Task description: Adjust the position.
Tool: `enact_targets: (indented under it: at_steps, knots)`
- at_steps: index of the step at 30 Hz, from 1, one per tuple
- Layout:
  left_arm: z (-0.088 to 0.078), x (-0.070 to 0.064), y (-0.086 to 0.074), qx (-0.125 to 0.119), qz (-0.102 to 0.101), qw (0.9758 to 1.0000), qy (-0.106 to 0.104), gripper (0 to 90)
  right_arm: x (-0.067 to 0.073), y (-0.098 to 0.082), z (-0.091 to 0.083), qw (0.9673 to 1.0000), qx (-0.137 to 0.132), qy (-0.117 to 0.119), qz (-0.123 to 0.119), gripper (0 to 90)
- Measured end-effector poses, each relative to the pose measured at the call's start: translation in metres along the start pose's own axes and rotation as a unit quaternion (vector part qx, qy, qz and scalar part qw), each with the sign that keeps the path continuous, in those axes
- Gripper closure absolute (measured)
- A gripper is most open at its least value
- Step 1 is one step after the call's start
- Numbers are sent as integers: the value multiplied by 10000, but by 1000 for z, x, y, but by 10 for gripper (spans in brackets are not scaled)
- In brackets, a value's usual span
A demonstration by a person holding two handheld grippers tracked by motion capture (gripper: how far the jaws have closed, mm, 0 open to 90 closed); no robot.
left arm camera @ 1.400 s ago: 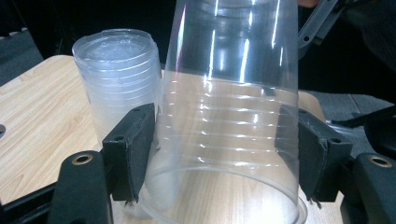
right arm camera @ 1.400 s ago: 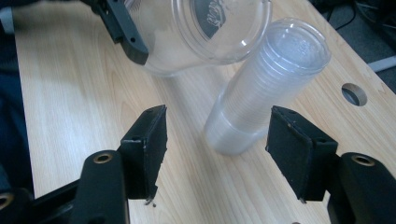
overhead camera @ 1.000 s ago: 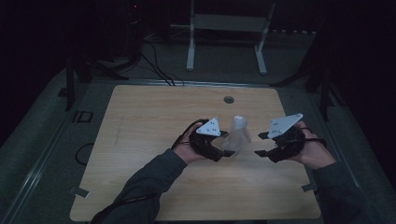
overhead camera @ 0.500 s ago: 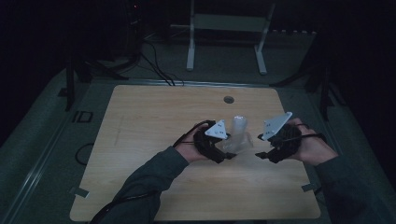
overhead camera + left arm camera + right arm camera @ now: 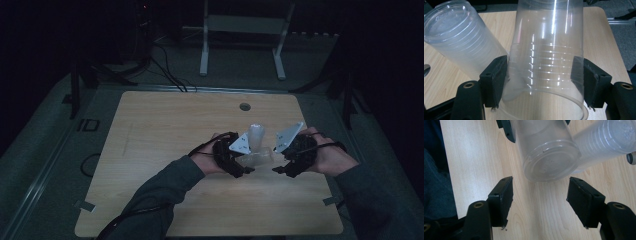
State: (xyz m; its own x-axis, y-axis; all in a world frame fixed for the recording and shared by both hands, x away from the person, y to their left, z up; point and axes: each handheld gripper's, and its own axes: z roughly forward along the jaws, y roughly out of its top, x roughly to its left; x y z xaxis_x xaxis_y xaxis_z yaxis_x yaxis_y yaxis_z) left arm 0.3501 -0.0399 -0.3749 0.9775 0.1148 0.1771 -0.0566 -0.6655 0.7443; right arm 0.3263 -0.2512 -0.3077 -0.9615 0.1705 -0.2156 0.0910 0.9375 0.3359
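Left gripper [image 5: 544, 82] pinches a clear plastic cup [image 5: 549, 57] near the table's [image 5: 150, 150] right edge; right gripper [image 5: 539, 195], jaws spread and just opening, should close squarely on the cup's base

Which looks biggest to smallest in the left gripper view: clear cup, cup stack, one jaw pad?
1. Clear cup, though it is nearest the camera.
2. Cup stack.
3. Jaw pad.

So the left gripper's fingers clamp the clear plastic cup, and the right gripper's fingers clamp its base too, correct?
Not quite: the right gripper is open, short of the clear plastic cup, as the right gripper view shows. The left gripper does clamp it.
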Motion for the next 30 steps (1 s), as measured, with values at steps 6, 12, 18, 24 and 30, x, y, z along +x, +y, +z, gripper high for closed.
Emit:
enact_targets:
  at_steps: [6,12,18,24,30]
  knots:
    - [1,-1,3,106,103,9999,8,313,-2,2,3,9999,134,26,-17,351]
    - [4,-4,6,244,171,9995,-54,313,-2,5,8,9996,254,74,-66,340]
    - [7,-5,8,381,248,9989,-144,314,0,8,14,9992,347,136,-153,333]
    - [8,-5,11,507,266,9980,-278,314,3,10,18,9985,407,141,-326,328]
    - [10,-6,12,526,294,9977,-323,315,6,12,23,9979,466,126,-426,337]
